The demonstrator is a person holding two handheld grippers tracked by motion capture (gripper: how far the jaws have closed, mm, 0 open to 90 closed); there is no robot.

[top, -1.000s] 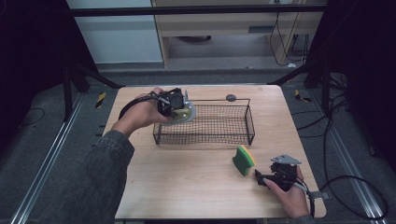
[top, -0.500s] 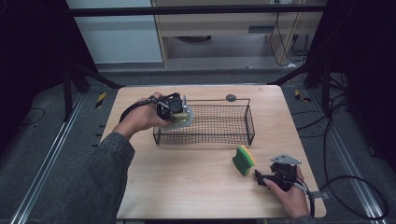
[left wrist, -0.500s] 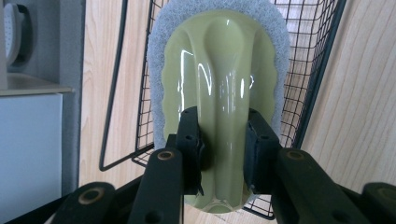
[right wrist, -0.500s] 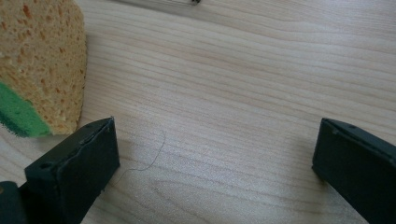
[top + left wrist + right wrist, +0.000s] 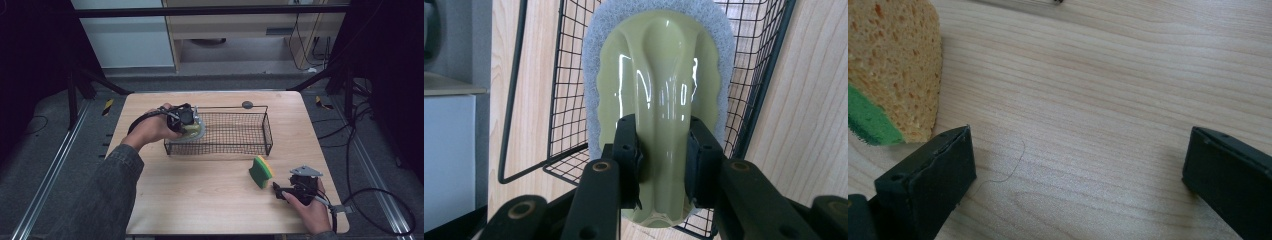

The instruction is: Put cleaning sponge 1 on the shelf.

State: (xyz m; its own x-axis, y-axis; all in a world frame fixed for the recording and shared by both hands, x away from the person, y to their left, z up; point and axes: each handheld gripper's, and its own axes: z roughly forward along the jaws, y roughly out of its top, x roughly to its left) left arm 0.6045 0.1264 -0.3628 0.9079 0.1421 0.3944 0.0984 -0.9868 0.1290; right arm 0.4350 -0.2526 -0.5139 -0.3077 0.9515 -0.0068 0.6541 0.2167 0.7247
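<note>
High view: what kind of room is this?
Probably a workshop or test lab, not a kitchen: a bare wooden table on a grey floor, loose cables trailing around it, and metal rails alongside.

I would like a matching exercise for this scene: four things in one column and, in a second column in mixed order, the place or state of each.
Things:
1. scrubber
2. sponge
3. wire basket
4. right gripper

Places or states:
A. jaws open above bare wood
B. clamped by its handle in the left gripper
C. lying on the table, outside the basket
D. standing in the middle of the table

Pairs: 1-B, 2-C, 3-D, 4-A
</note>
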